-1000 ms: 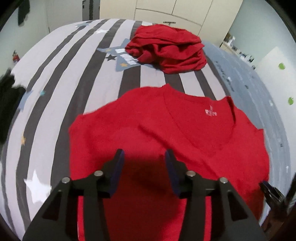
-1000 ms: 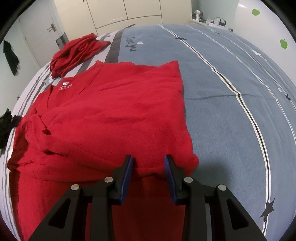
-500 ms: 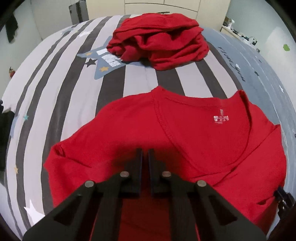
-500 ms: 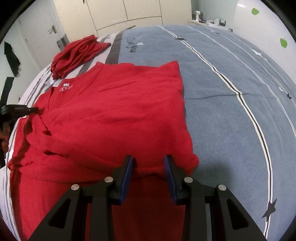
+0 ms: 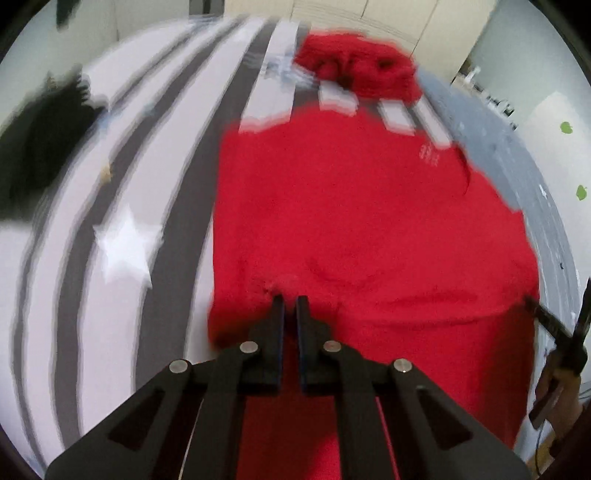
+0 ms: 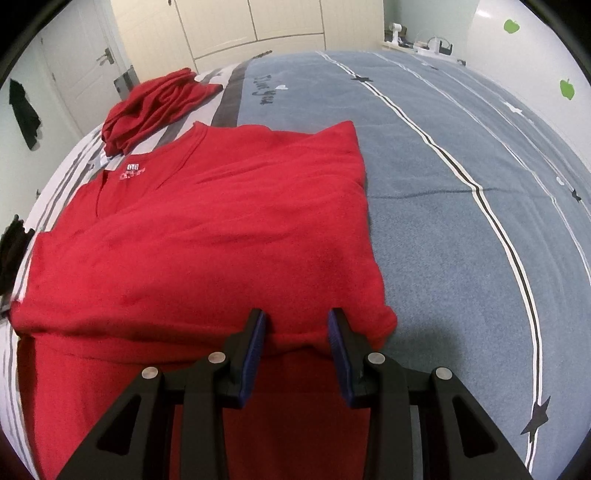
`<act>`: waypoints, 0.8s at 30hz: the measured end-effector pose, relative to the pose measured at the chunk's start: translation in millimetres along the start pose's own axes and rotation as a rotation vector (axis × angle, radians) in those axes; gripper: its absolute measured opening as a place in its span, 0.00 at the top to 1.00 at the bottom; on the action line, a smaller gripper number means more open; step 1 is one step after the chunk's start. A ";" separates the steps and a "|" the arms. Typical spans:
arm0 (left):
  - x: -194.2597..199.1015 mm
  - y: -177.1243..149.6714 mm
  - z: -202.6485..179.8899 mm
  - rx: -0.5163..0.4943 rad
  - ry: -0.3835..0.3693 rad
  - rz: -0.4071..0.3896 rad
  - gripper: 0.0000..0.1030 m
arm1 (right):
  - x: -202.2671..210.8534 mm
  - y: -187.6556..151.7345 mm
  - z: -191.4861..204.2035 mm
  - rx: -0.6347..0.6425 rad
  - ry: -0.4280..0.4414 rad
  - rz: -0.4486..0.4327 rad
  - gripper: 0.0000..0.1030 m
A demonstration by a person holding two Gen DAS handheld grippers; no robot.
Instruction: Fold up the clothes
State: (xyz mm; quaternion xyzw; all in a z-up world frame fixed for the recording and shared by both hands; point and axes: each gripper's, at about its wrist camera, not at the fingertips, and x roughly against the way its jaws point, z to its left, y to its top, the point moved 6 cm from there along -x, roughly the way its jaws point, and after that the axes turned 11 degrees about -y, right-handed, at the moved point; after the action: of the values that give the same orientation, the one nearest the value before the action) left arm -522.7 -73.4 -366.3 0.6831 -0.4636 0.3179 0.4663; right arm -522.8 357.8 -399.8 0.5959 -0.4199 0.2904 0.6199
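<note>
Red shirt (image 6: 207,236) spread flat on the bed (image 6: 461,229), partly folded, neck label toward the far end, one side on the striped half of the cover, the other on the blue half. Folded right edge lying straight along the blue fabric.

Left gripper (image 5: 290,301) pinched nearly closed on a small tuft of red cloth at the shirt's near left part; only a sliver of gap between the fingers (image 5: 277,314), fabric bunched at their tips. Left view heavily blurred.

Right gripper (image 6: 297,319) at the near right corner of the fold, fingers (image 6: 256,332) partly apart, a thick folded hem of the shirt clamped between the blue pads and bulging past the tips.

Red pile (image 6: 155,107) of crumpled clothes lying beyond the shirt's collar on the stripes, close to it. Dark garment (image 5: 40,144) at the left edge of the bed. Cupboard doors (image 6: 258,22) behind the bed.
</note>
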 end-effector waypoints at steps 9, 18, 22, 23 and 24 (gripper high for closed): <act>14.8 13.0 3.7 0.010 0.052 -0.040 0.81 | 0.0 -1.2 0.1 -0.001 -0.001 0.003 0.69; -5.2 33.6 -4.0 -0.053 0.085 -0.033 0.66 | -2.0 0.5 1.3 -0.005 -0.001 0.006 0.69; -26.4 30.4 -0.2 -0.054 0.090 0.016 0.66 | -2.6 0.9 1.7 0.004 0.000 0.005 0.69; -30.3 30.0 0.3 -0.056 0.093 0.022 0.66 | -2.7 0.9 1.7 0.007 0.000 0.005 0.69; -29.4 30.2 -0.8 -0.070 0.100 0.009 0.72 | -2.8 0.8 1.7 0.010 -0.001 0.005 0.69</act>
State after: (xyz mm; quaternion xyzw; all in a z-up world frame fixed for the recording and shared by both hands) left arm -561.6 -66.9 -381.1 0.6474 -0.4536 0.3376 0.5111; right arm -525.1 356.6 -401.8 0.5979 -0.4202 0.2937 0.6162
